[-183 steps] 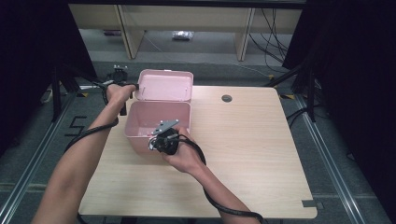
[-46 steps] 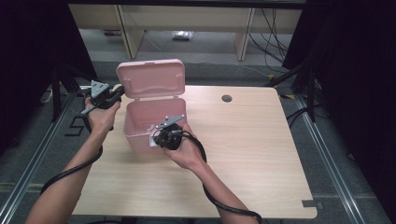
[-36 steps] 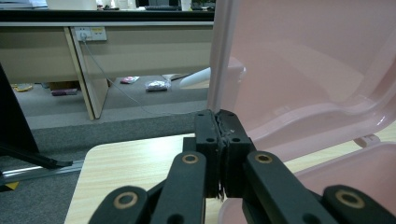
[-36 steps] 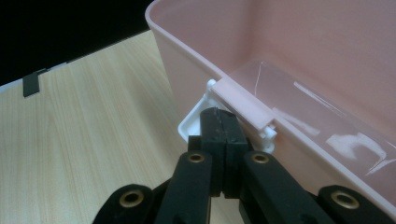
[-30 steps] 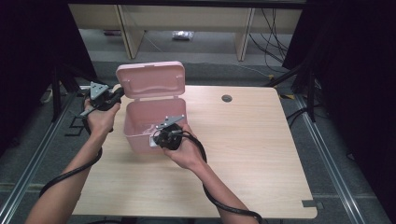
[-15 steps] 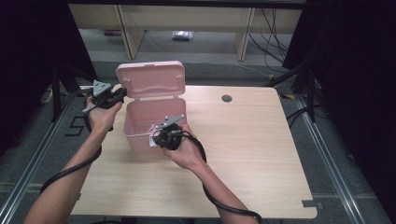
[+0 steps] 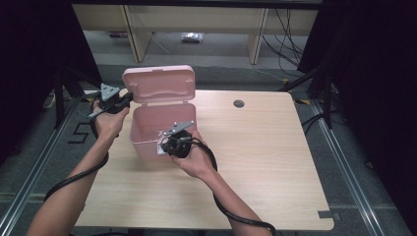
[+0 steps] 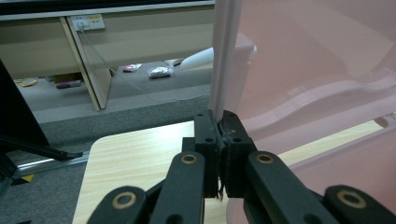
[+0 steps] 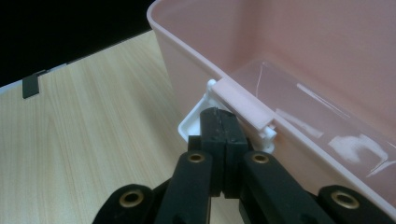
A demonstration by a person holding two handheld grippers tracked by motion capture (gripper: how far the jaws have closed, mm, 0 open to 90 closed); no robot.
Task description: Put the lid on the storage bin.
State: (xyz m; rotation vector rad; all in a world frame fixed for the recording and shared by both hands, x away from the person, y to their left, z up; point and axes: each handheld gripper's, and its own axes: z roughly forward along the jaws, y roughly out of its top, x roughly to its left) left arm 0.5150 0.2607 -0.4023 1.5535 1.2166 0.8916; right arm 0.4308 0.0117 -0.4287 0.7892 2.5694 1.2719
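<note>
My left fingers [image 8: 205,140] sit pressed together at the near edge of the pink lid [image 8: 327,60], which stands almost upright. In the left gripper view the lid's edge comes down right at their tips, but I cannot tell whether any of it is pinched between them or merely touching; they have just been opening a little and closing again. From the high view the left gripper [image 7: 123,101] is at the left side of the lid [image 7: 160,83], held in my left hand [image 7: 109,120] just off the worktop's [image 7: 255,162] left edge.

My right fingers [image 9: 219,128] are closed flat against each other, tips up against the white latch [image 9: 196,123] on the front wall of the pink box [image 9: 299,56], just under the pale clip on the rim. I see nothing gripped between them. In the high view the right gripper [image 7: 169,142] rests against the box's front wall, with my right hand [image 7: 196,160] behind it on the worktop.

The box [image 7: 152,128] itself stands on the left half of the worktop, open, its lid hinged up at the far side. Inside I see a clear tray surface and bare pink walls. A small round grommet [image 7: 239,103] sits in the worktop well to the right of the box.
</note>
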